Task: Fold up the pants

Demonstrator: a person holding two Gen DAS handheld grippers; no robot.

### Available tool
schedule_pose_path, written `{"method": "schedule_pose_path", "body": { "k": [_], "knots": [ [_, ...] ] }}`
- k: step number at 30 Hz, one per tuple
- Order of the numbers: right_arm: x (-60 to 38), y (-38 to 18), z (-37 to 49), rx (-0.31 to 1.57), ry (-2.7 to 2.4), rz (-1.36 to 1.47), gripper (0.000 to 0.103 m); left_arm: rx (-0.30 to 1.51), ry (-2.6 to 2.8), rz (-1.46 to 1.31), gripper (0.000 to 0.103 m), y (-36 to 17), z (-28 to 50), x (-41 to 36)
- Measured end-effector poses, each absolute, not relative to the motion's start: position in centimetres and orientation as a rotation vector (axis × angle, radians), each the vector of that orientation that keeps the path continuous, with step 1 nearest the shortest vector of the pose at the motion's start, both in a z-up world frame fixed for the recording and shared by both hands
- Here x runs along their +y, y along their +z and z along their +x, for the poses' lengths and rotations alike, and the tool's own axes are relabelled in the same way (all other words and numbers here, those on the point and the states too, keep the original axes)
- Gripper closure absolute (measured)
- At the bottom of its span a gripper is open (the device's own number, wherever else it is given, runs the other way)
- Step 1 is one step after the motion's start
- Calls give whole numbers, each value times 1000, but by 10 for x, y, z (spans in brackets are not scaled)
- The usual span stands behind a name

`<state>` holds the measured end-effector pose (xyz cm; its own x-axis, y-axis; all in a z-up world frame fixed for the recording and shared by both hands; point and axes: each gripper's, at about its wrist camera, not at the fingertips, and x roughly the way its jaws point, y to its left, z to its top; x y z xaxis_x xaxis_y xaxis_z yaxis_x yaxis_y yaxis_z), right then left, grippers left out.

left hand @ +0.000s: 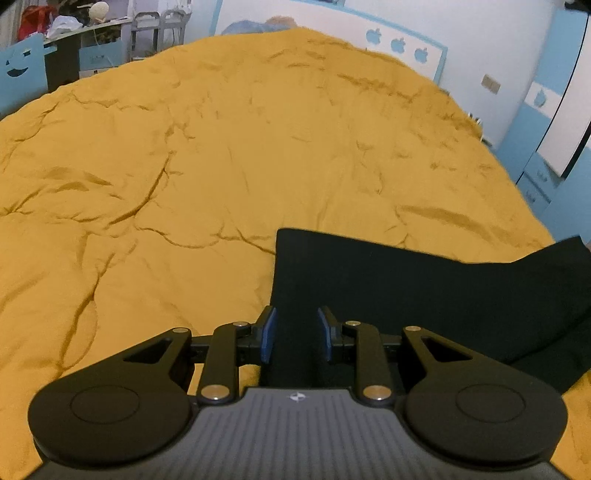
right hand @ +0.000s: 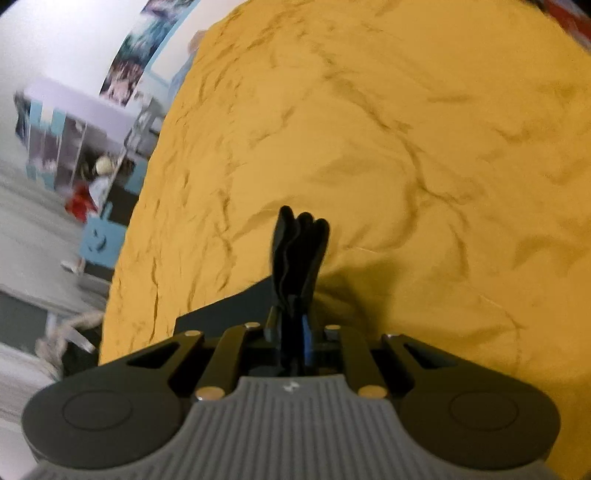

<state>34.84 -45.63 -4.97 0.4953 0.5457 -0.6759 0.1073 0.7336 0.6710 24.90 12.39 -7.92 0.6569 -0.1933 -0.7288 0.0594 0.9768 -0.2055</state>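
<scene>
— What took up most of both views?

— A wrinkled mustard-yellow bedspread (left hand: 258, 147), running almost edge to edge, with a white wall (left hand: 480, 33) bearing blue apple shapes beyond it.

— And the pants?

— The black pants (left hand: 424, 291) lay flat on the near part of the bedspread, spreading off to the right in the left wrist view. In the right wrist view a bunched fold of them stood up from the jaws.

— The grippers?

— The left gripper (left hand: 295, 334) sat over the pants' edge, blue pads (left hand: 267, 334) parted with dark cloth between them; whether they pressed on it I couldn't tell. The right gripper (right hand: 295, 332) was clenched on the pants.
</scene>
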Motion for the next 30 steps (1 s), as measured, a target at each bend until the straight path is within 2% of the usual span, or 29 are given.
{"method": "schedule_pose_path", "body": {
  "k": [7, 12, 21, 30],
  "knots": [
    [-368, 25, 377, 1022, 339, 639, 98, 790, -175, -235, 73, -74, 238, 146],
    [-300, 43, 397, 1031, 391, 614, 98, 759, -184, -293, 73, -70, 232, 166],
    [-170, -10, 425, 1162, 443, 577, 98, 777, -187, -323, 73, -70, 236, 188],
    [-104, -91, 440, 1296, 410, 510, 98, 796, -204, -335, 73, -80, 241, 193]
  ]
}}
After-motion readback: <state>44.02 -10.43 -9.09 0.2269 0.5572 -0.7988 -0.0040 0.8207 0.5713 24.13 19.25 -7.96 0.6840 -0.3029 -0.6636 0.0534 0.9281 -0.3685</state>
